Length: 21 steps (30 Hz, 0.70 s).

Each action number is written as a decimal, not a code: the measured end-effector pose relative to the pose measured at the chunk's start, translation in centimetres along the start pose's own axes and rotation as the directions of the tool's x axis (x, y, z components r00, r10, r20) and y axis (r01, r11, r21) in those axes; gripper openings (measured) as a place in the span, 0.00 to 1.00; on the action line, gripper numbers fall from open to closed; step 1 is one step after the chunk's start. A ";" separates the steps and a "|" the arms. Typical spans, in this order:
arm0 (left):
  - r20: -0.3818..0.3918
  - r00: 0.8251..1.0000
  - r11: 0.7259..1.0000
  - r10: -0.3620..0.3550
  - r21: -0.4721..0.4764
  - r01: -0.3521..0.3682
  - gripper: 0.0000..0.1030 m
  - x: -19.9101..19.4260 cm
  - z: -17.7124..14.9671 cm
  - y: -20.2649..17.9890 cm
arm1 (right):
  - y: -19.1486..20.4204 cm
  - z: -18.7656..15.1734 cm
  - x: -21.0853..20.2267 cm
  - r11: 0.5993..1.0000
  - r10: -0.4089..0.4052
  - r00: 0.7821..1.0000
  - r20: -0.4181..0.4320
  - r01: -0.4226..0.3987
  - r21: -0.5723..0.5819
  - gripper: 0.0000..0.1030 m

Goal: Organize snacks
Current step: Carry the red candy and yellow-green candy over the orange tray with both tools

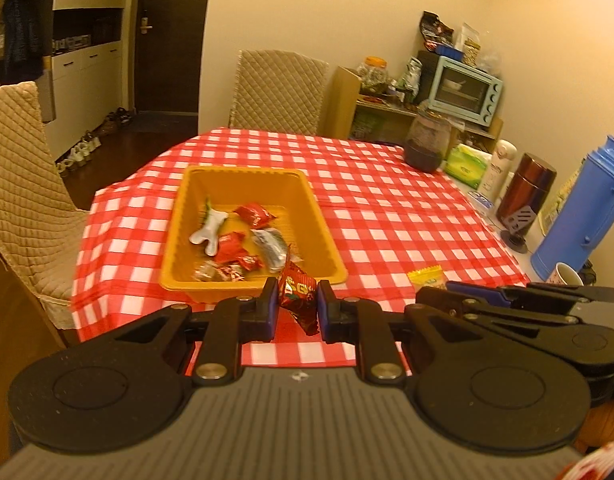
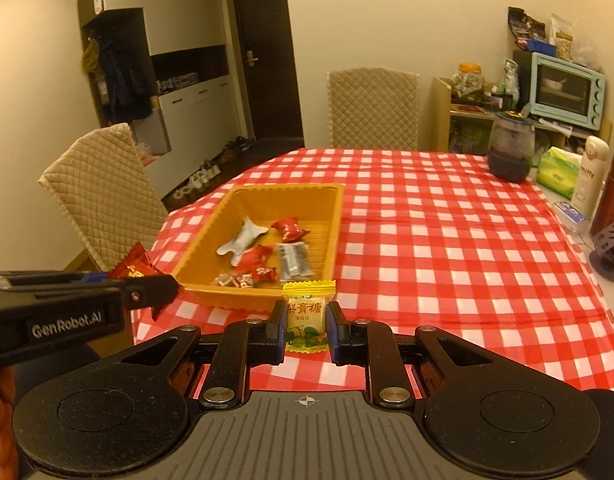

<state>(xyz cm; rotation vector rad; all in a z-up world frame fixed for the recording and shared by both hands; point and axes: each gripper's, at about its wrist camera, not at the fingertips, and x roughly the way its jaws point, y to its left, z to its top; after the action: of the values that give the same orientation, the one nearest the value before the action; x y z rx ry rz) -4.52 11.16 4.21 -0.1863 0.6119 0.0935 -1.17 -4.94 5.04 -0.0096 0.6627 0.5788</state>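
Checked table (image 2: 447, 240), dark jar (image 2: 510, 152) far right, orange tray (image 2: 335, 224) ahead of candy-clamping grippers

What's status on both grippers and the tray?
Left gripper shut on red snack. Right gripper shut on yellow candy. Orange tray just ahead, several snacks inside. Path unobstructed.
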 end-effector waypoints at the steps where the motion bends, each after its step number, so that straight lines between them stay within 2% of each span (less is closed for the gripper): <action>1: 0.002 1.000 1.000 0.003 -0.004 -0.003 0.17 -0.1 0.1 0.3 | 0.1 0.0 0.1 1.000 0.001 1.000 -0.001 -0.001 -0.001 0.20; 11: 0.007 1.000 0.999 0.025 -0.024 -0.025 0.17 0.0 0.7 2.0 | 0.3 0.3 1.5 1.000 0.012 1.000 -0.011 -0.012 -0.008 0.20; 21: -0.021 0.999 0.999 0.033 -0.037 -0.034 0.17 2.1 1.8 4.0 | 0.6 1.5 4.3 1.000 0.026 0.999 -0.021 -0.026 -0.008 0.20</action>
<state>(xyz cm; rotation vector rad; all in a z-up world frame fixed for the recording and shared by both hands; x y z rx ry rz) -2.32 15.55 3.85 -0.2138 0.6344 0.1356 2.07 -1.97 3.81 -0.0146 0.6820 0.6069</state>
